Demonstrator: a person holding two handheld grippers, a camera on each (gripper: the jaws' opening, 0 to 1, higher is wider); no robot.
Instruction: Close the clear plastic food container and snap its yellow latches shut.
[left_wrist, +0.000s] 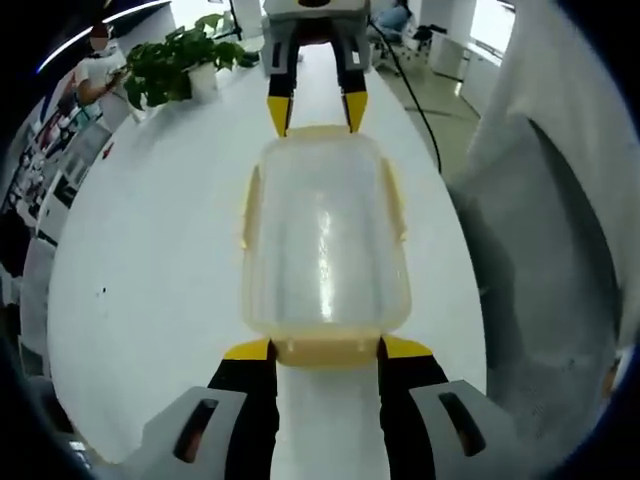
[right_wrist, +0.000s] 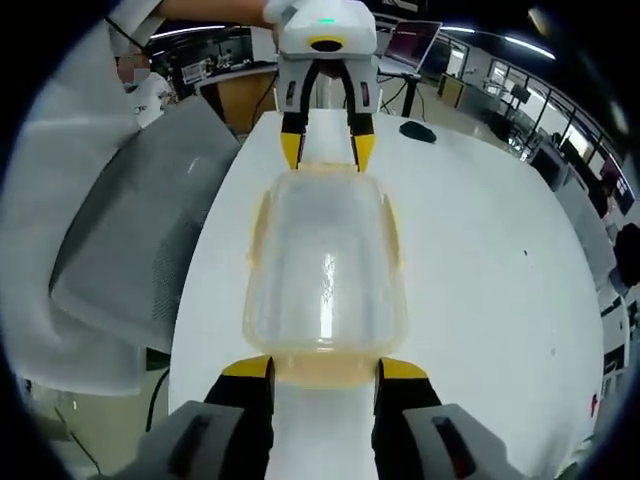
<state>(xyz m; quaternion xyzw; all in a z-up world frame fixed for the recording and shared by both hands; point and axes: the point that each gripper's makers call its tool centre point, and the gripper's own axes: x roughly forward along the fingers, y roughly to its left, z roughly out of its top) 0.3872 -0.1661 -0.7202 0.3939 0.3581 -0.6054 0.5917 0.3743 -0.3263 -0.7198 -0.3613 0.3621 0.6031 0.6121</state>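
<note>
The clear plastic container (left_wrist: 325, 235) lies lengthwise on the white table (left_wrist: 150, 280) with its lid on. Yellow side latches (left_wrist: 250, 205) stand out a little from its long walls. My left gripper (left_wrist: 326, 348) is open, its yellow fingertips on either side of the near end latch (left_wrist: 325, 352). At the far end my right gripper (left_wrist: 316, 110) faces it, jaws apart. In the right gripper view the same container (right_wrist: 325, 260) lies between my open right gripper (right_wrist: 325, 368), which straddles an end latch (right_wrist: 325, 372), and the left gripper (right_wrist: 327, 148) opposite.
A potted plant (left_wrist: 180, 60) stands at the table's far left. A person's white sleeve (left_wrist: 560, 250) hangs beside the right edge. A grey chair (right_wrist: 140, 240) sits off the table's left edge, with a dark mouse (right_wrist: 418, 130) and a laptop (right_wrist: 412, 45) farther back.
</note>
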